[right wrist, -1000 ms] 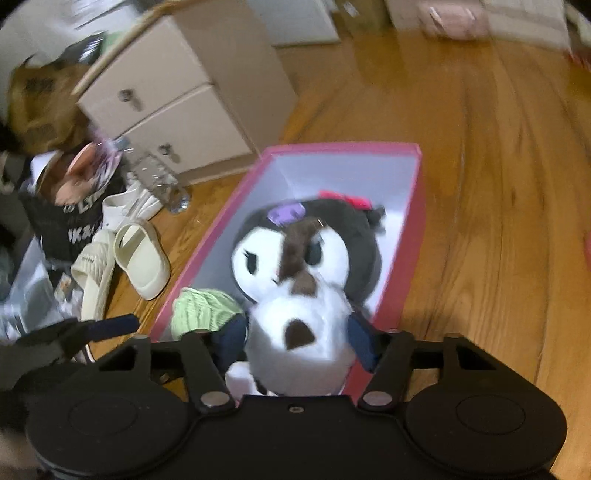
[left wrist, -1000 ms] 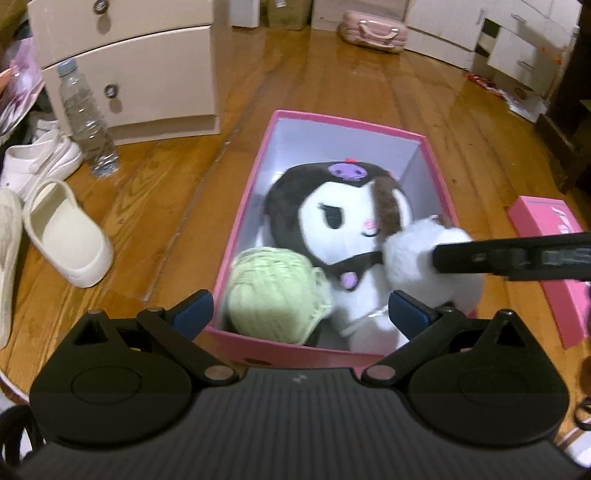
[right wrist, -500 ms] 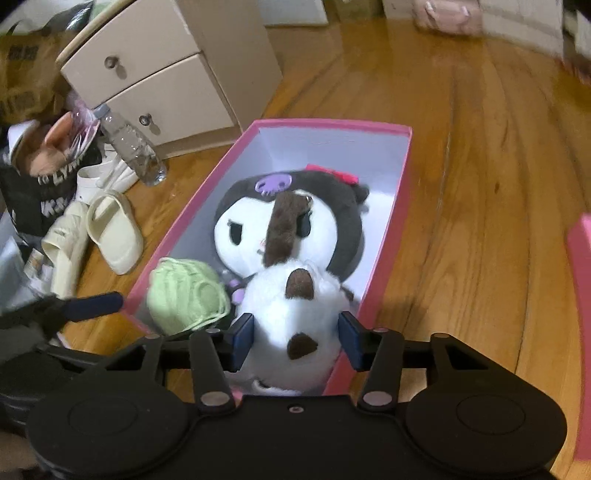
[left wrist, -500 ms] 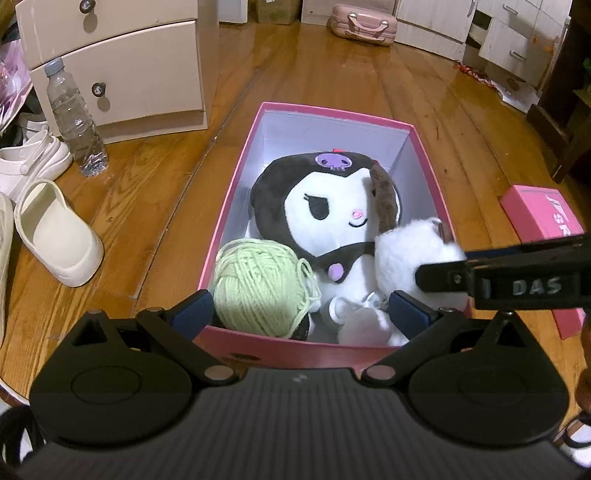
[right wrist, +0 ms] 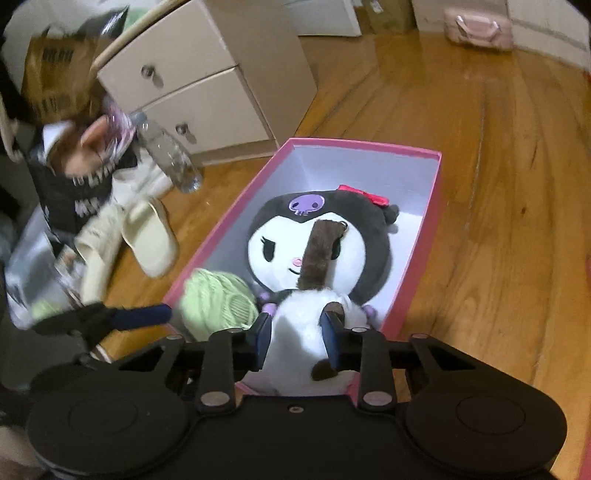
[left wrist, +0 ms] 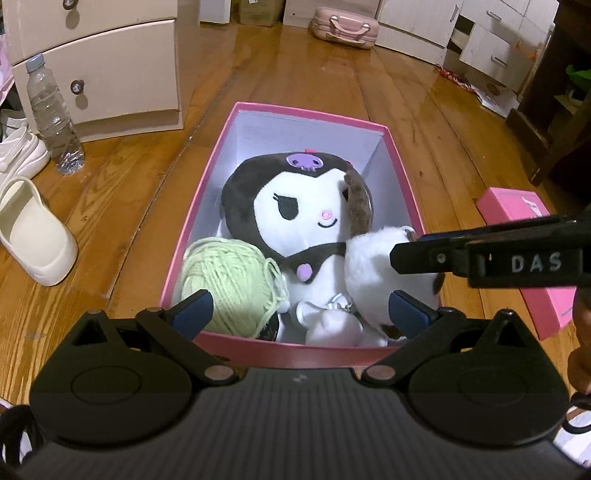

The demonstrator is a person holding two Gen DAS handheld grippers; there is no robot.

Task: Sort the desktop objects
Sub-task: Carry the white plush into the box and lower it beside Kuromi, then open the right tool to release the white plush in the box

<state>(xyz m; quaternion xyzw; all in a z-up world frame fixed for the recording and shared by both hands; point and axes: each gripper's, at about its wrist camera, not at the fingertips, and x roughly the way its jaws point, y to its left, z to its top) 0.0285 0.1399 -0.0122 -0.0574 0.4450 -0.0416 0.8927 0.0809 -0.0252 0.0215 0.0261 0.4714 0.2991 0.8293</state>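
Note:
A pink box (left wrist: 400, 173) with a white inside sits on the wooden floor. In it lie a black-and-white plush doll (left wrist: 295, 218) and a green yarn ball (left wrist: 229, 284). My right gripper (right wrist: 297, 338) is shut on a small white fluffy plush with brown ears (right wrist: 299, 332) and holds it over the box's near right corner, against the doll. That plush also shows in the left wrist view (left wrist: 376, 266), with the right gripper's finger (left wrist: 480, 254) across it. My left gripper (left wrist: 299, 314) is open and empty at the box's near edge, also seen in the right wrist view (right wrist: 140, 315).
A pink lid (left wrist: 532, 254) lies on the floor right of the box. Left are a cream drawer cabinet (left wrist: 99, 66), a plastic bottle (left wrist: 51, 114) and pale slippers (left wrist: 33, 236). A pink case (left wrist: 345, 24) and white drawers (left wrist: 491, 40) stand far back.
My right gripper has closed further on the white plush and lowered it toward the box's near right corner. My left gripper has stayed open and drawn back a little.

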